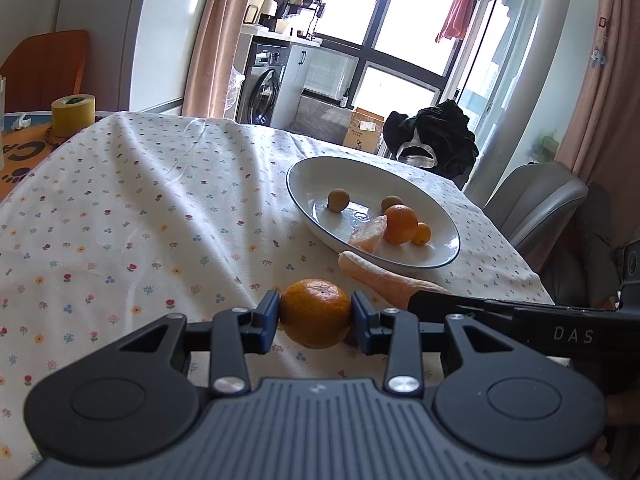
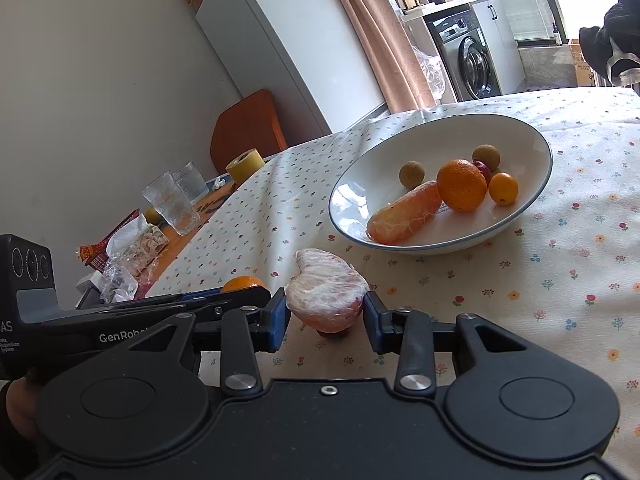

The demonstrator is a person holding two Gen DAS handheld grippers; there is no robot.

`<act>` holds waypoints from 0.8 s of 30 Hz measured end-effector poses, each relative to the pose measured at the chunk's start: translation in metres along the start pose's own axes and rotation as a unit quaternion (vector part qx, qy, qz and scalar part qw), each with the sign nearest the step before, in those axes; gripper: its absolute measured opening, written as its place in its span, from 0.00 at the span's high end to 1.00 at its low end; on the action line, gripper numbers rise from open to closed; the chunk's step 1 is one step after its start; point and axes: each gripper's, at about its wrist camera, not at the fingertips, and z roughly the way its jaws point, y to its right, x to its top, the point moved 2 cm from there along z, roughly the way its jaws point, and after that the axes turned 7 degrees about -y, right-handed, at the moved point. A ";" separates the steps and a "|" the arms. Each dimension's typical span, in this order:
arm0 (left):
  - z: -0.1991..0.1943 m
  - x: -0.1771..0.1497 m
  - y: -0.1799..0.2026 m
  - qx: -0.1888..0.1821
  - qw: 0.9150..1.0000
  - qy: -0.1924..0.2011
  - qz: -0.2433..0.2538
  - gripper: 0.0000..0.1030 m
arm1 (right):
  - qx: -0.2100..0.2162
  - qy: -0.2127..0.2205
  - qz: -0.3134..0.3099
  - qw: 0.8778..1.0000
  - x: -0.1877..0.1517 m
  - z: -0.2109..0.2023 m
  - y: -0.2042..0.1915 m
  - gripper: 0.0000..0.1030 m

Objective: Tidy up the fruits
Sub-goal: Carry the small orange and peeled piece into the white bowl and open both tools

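Observation:
My left gripper (image 1: 315, 314) is shut on a mandarin orange (image 1: 316, 312) just above the flowered tablecloth. My right gripper (image 2: 326, 312) is shut on a peeled pomelo segment (image 2: 326, 292), also low over the cloth; that segment shows in the left wrist view (image 1: 384, 278) too. A white bowl (image 2: 532, 136) stands beyond both and holds an orange (image 2: 461, 185), another pomelo segment (image 2: 404, 212), a kumquat (image 2: 503, 188), two brown longans (image 2: 412, 174) and a small red fruit. The bowl also shows in the left wrist view (image 1: 316, 172).
A tape roll (image 1: 74, 114), two glasses (image 2: 172, 200) and crumpled wrappers (image 2: 128, 256) sit at the table's left end. An orange chair (image 2: 248, 128) and a grey chair (image 1: 536, 200) stand by the table. The table edge runs at the right.

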 end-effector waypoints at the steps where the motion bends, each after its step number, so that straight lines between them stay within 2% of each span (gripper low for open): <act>1: -0.001 0.001 0.001 0.000 1.000 0.002 0.002 0.64 | 0.000 0.004 0.000 1.000 0.000 -0.002 -0.001 0.64; 11: -0.003 0.009 0.013 -0.004 1.000 0.011 0.014 0.64 | -0.006 0.028 0.007 1.000 0.006 -0.021 0.004 0.64; 24: 0.012 0.029 0.028 -0.011 0.999 0.016 0.032 0.64 | -0.022 0.053 0.021 0.998 0.017 -0.034 0.025 0.64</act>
